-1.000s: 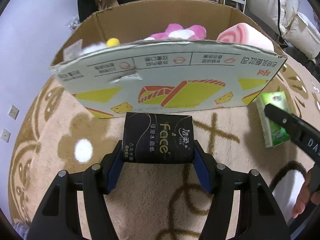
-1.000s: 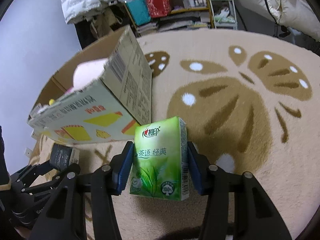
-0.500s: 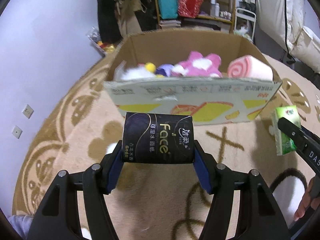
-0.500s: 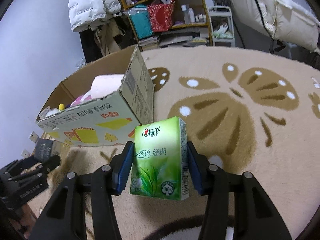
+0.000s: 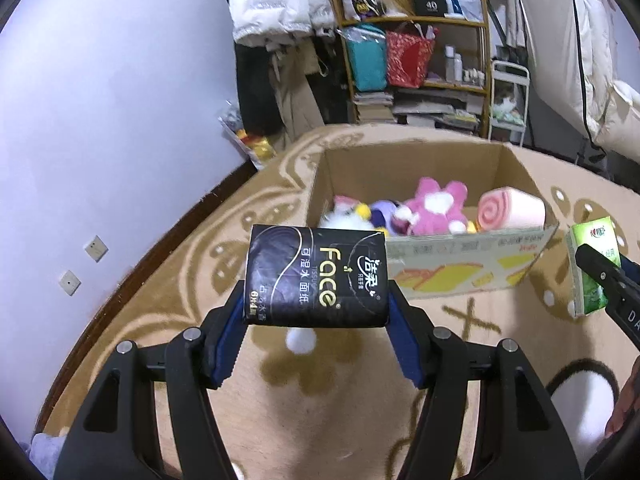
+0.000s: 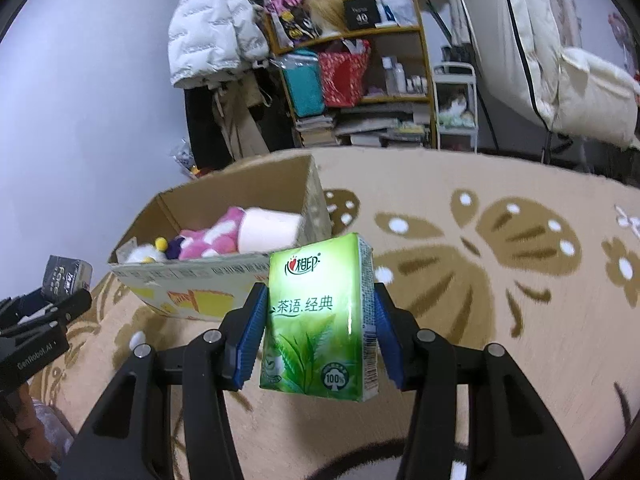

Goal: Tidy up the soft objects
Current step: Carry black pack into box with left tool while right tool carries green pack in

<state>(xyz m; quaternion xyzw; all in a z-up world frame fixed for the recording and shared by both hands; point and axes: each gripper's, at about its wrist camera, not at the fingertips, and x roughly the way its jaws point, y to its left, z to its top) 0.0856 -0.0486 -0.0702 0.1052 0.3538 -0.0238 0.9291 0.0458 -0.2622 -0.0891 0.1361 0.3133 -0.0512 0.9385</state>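
tissue packs, one per gripper: your left gripper (image 5: 316, 316) has its fingers clamped on the black tissue pack (image 5: 317, 278), your right gripper (image 6: 318, 330) pinches the green tissue pack (image 6: 320, 322). both packs hang above the rug (image 6: 500, 320), short of the cardboard box (image 5: 460, 256). looks like the carry step; next you need to get each pack over the box rim and let go beside the pink plush (image 5: 434, 210) and the towel roll (image 5: 510, 210). patterned tan rug, cluttered shelf (image 6: 360, 76) behind, white jacket (image 6: 212, 24) hanging.
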